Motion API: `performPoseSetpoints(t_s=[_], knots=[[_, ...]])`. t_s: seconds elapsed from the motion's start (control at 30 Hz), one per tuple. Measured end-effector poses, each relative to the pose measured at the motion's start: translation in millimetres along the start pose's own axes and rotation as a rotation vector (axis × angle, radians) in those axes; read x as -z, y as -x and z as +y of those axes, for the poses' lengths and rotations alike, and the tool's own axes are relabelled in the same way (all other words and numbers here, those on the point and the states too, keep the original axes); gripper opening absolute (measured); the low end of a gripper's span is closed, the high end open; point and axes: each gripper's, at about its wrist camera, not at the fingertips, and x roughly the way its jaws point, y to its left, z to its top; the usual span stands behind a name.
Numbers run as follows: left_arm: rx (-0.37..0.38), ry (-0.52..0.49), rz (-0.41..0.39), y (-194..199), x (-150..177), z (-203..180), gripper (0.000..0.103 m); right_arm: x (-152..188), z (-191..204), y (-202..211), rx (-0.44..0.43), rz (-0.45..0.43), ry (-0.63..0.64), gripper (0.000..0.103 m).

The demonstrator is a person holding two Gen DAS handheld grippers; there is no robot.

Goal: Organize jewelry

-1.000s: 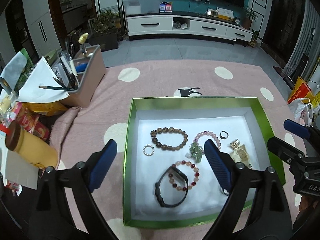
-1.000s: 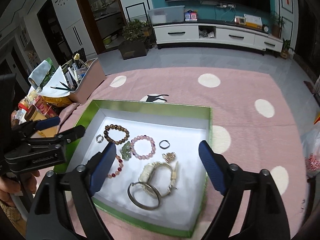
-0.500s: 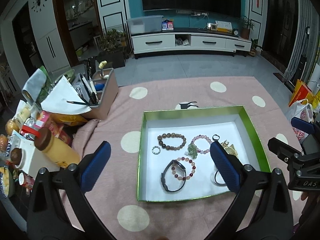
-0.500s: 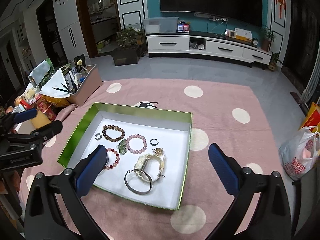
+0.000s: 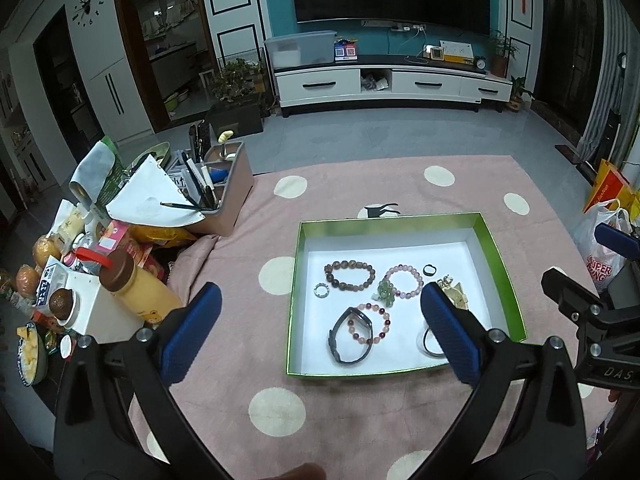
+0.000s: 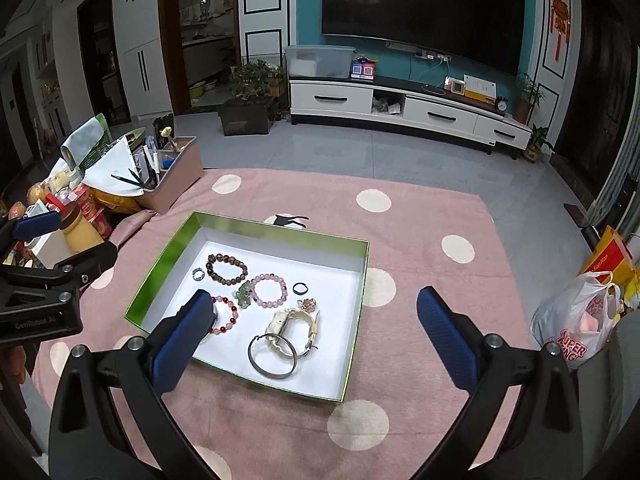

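A green box [image 5: 502, 264] [image 6: 156, 280] with a white floor sits on the pink dotted cloth. In it lie a brown bead bracelet [image 5: 349, 275] [image 6: 226, 268], a pink bead bracelet [image 5: 404, 281] [image 6: 269, 291], a red bead bracelet [image 5: 372, 322], a black band [image 5: 349, 340], a small ring [image 5: 320, 290], a green charm [image 5: 385, 293], a cream watch [image 6: 290, 326] and a silver bangle [image 6: 273, 357]. My left gripper [image 5: 320, 332] is open and empty, high above the box's front left. My right gripper [image 6: 316, 328] is open and empty, high above the box's front right.
A pink-brown organiser [image 5: 224, 188] with pens and paper stands at the left. Snacks, a yellow bottle [image 5: 136, 284] and bowls crowd the left edge. A plastic bag [image 6: 580, 320] lies off the right side of the cloth. A TV cabinet [image 6: 400, 108] stands far behind.
Both grippers have risen and pulled back from the box, which now looks smaller and farther. Both stay open and empty. The jewelry has not moved.
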Motion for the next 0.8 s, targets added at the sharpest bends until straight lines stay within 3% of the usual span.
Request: performPoseSetpoints(t_s=[0.8], knots=[[0.001,0.019,0.041,-20,3,2,0.101,2,2,-16,0.013,0.036,-0.012,0.102]])
